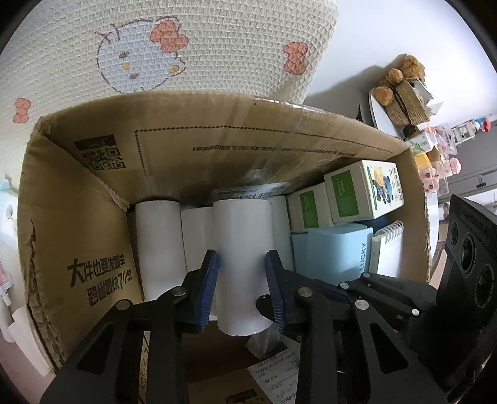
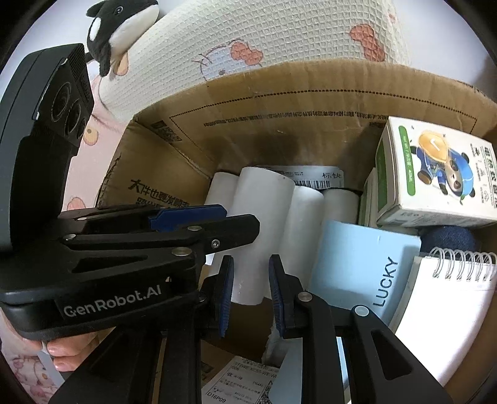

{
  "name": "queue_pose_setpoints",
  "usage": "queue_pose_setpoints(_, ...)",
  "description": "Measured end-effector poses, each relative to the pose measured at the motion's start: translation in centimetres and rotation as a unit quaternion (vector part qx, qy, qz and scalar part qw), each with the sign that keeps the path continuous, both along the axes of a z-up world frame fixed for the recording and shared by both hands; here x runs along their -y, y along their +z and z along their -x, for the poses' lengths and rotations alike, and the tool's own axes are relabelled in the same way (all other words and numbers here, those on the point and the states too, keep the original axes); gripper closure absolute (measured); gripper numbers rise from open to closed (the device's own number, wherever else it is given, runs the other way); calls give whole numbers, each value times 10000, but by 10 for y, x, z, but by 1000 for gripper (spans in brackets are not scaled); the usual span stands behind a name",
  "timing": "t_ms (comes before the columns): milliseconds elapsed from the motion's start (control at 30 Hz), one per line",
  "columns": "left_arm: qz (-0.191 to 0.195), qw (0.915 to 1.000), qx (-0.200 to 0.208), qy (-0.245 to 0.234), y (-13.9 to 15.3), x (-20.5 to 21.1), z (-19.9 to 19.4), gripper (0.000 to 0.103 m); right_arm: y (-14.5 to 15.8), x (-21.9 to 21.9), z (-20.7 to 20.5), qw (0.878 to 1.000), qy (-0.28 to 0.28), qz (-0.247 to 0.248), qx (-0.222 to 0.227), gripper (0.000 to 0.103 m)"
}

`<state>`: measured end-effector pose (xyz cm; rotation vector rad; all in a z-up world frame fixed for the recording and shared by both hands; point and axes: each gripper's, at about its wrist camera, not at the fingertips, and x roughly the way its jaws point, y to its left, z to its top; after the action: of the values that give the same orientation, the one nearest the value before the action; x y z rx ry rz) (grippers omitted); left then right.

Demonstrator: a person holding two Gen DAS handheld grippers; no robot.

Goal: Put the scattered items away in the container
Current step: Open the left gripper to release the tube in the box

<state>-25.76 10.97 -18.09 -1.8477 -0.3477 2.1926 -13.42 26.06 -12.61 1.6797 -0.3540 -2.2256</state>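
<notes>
Two hand-held grippers reached into the cardboard box (image 1: 77, 192) at that moment. Your left hand-held gripper (image 1: 241, 279) had its blue pads (image 1: 207, 289) pressed on either side of a white paper roll (image 1: 242, 248), clamping it about midway along its length, with the roll's near end hanging past the fingers. Your right hand-held gripper (image 2: 251, 289) sat close beside it at three o'clock; its fingers (image 2: 276, 292) stood parted with nothing between them, the same roll's end (image 2: 248, 279) showing in the gap just beyond the tips.

Nearest you, on the box floor at six o'clock, lay a printed shipping label (image 2: 245, 382). Past the fingertips, three more white rolls (image 1: 155, 242) lay side by side against the held one, filling the box from nine o'clock to the centre. At three o'clock a pale blue case marked LUCKY (image 2: 360, 267) lay next to a spiral notebook (image 2: 444, 304). Beyond those, toward one o'clock, two white-and-green cartons (image 1: 363, 189) were stacked, the upper one printed with a cartoon panda. Further still, at twelve o'clock, rose the box's far wall, and behind it a cream woven blanket (image 1: 217, 40) with a cartoon face and pink bows. A plush orca (image 2: 118, 25) rested on it at eleven o'clock.
</notes>
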Motion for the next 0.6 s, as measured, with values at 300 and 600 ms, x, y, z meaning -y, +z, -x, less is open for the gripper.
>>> queue_pose_setpoints(300, 136, 9997, -203, -81, 7, -5, -7, 55, 9, 1, 0, 9998, 24, -192, -38, 84)
queue_pose_setpoints(600, 177, 9923, -1223, -79, 56, 4, -34, 53, 39, 6, -13, 9978, 0, -562, -358, 84)
